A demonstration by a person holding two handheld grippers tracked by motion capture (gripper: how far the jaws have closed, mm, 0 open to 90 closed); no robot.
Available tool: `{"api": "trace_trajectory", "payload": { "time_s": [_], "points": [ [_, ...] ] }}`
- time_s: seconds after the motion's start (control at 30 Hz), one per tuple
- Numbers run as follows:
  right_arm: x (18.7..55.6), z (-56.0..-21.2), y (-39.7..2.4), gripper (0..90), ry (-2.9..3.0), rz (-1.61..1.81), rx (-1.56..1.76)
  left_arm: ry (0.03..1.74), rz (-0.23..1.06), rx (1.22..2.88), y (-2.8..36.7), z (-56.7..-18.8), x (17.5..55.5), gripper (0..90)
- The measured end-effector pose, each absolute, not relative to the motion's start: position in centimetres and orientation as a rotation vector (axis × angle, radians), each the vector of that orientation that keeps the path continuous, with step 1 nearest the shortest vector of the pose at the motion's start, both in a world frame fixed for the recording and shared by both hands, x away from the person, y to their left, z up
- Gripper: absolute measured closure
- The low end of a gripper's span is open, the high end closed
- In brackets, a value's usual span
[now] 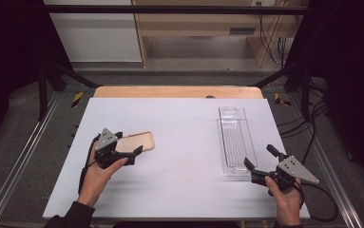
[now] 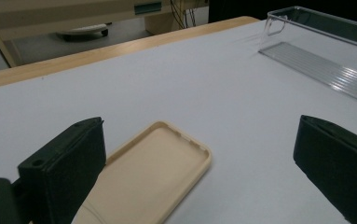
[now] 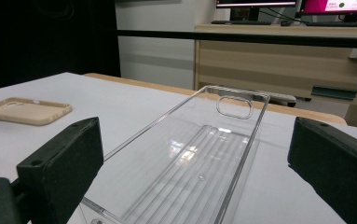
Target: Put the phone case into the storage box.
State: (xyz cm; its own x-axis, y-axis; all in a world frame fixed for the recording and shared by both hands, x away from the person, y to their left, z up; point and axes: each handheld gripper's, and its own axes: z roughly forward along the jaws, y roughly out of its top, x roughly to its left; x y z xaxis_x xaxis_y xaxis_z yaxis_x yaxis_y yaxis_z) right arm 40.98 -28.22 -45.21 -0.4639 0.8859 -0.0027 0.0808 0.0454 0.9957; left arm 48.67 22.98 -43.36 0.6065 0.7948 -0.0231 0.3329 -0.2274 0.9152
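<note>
High view: the beige phone case [image 1: 135, 142] lies on the white worktop [image 1: 179, 156], well left of the clear tray [image 1: 235, 141]. No writing is legible.

Left gripper view: the left gripper [image 2: 199, 168] jaws are released around the case.

Right gripper view: the right gripper [image 3: 195, 170] jaws are released, straddling the tray's near end.

A white-topped table [image 1: 179, 190] with a wooden far edge stands on grey floor [image 1: 23, 118], before a light wooden cabinet [image 1: 203, 23], a white panel [image 1: 99, 33], hanging cables [image 1: 277, 42] and dark surroundings.
</note>
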Motion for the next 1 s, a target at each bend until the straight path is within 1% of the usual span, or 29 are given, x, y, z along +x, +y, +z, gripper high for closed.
{"api": "trace_trajectory", "payload": {
  "time_s": [0.1,0.53,0.9,1.0],
  "points": [
    [40.9,-45.2,-28.3,3.7,1.638,1.491,0.991,0.927,0.543,1.825,22.7,-43.5,49.2,1.8],
    [41.0,-45.2,-28.2,3.9,1.643,1.482,0.992,0.953,0.513,1.882,21.2,-43.8,50.8,2.1],
    [40.9,-45.1,-28.3,4.2,1.634,1.489,0.996,0.982,0.521,1.920,20.9,-44.1,51.4,2.7],
    [40.8,-45.1,-28.4,4.2,1.635,1.487,0.999,1.018,0.525,1.926,21.3,-44.2,51.6,3.9]
  ]
}}
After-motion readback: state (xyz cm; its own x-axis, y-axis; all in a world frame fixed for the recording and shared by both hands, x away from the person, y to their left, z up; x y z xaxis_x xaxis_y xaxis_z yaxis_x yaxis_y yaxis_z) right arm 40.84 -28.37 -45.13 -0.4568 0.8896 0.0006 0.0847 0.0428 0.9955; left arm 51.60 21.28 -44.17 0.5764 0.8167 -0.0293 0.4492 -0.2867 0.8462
